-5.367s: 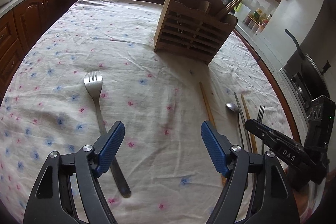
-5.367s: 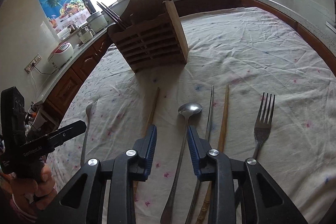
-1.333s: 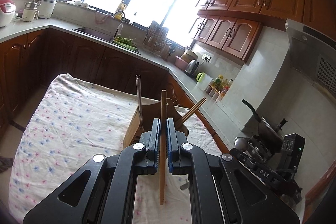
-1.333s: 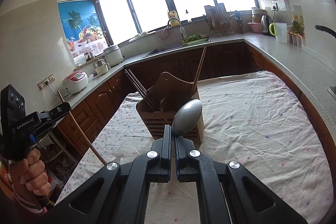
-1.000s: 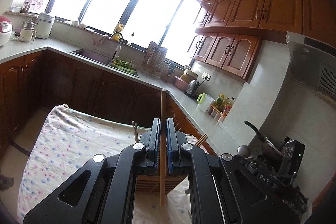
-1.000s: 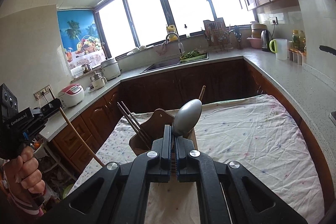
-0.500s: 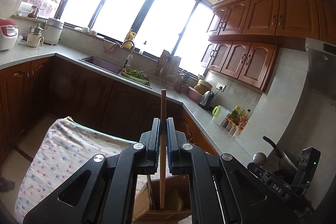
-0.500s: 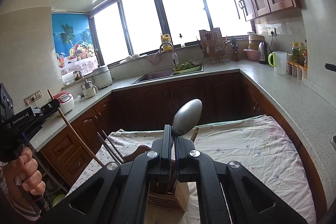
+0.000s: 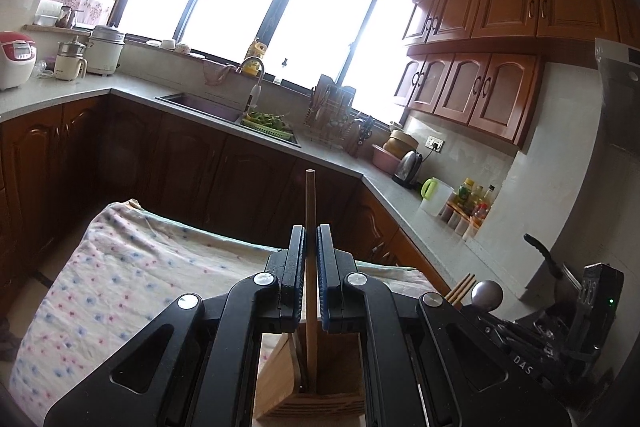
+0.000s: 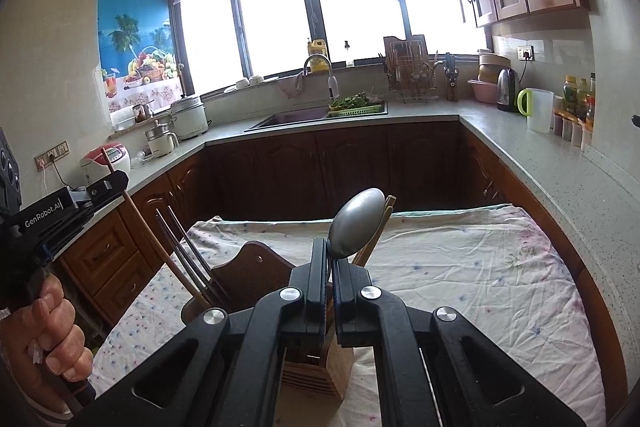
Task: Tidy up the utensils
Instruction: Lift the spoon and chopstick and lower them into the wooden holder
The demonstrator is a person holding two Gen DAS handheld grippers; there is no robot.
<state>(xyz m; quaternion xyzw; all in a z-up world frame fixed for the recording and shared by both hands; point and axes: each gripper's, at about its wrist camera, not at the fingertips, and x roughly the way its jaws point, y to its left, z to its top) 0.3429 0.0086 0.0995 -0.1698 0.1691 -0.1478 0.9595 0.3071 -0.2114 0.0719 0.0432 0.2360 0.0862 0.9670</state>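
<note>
My left gripper [image 9: 311, 247] is shut on a wooden chopstick [image 9: 310, 203], held upright, with its lower end inside the wooden utensil holder [image 9: 320, 395] right below. My right gripper [image 10: 331, 259] is shut on a metal spoon [image 10: 356, 223], bowl up, above the same holder [image 10: 316, 379]. The holder stands on the flowered tablecloth [image 10: 460, 267] and has dark chopsticks [image 10: 188, 255] and wooden chopsticks [image 10: 378, 231] in it. The right gripper and spoon bowl [image 9: 487, 295] show at the right of the left wrist view; the left gripper [image 10: 116, 183] shows at the left of the right wrist view.
Dark wooden cabinets and a grey counter [image 10: 540, 155] wrap around the table on the far and both sides. A sink [image 10: 300, 115], rice cooker [image 10: 106, 163], kettle [image 10: 506, 85] and bottles stand on the counter. The utensils lying on the cloth are hidden below the grippers.
Both grippers have moved forward over the holder. The chopstick's lower end has sunk further into a holder slot, and the holder now sits lower in both views.
</note>
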